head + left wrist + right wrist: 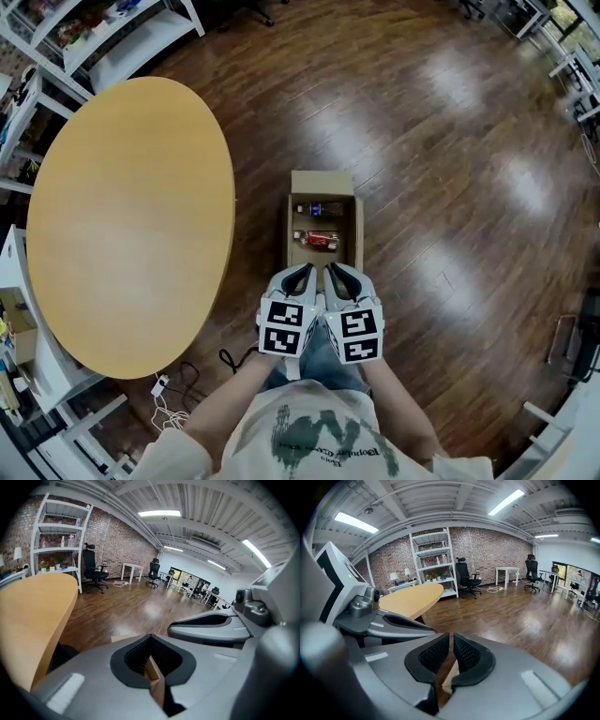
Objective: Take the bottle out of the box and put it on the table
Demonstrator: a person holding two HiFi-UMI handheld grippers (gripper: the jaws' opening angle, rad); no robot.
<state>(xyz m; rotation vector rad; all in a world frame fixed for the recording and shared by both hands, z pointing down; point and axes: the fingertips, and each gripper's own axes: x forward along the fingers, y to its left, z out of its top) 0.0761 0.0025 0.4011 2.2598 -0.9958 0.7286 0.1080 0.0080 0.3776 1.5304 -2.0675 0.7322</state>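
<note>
**kev:** Head view first: both claws are hanging side by side just short of the box point(322, 180) on the floor. The left gripper point(303, 272) and right gripper point(336, 271) are both looking pinched together. The blue bottle point(319, 209) and red bottle point(321, 240) are lying flat inside, with nothing touching them

**mo:** So what's going wrong from here, you reckon?

**kev:** If they're going in with jaws together, I'm guessing they're just poking a bottle and rolling it. The box walls are crowding the reach too, and the grippers are sitting so close they're risking a bump. The table point(131, 225) is waiting off to the left, and cables point(187, 380) are trailing near its edge

**mo:** Left gripper view?

**kev:** There the left gripper point(150, 641) is showing pads meeting with nothing between, only box point(154, 679) cardboard peeking past. The table point(33, 611) edge is sitting close on the left

**mo:** And the right gripper view?

**kev:** The right gripper point(453, 644) is leaving a bare slit with nothing in it, box point(451, 679) flap beyond. No bottle is showing, so it's aiming a bit blind
</note>
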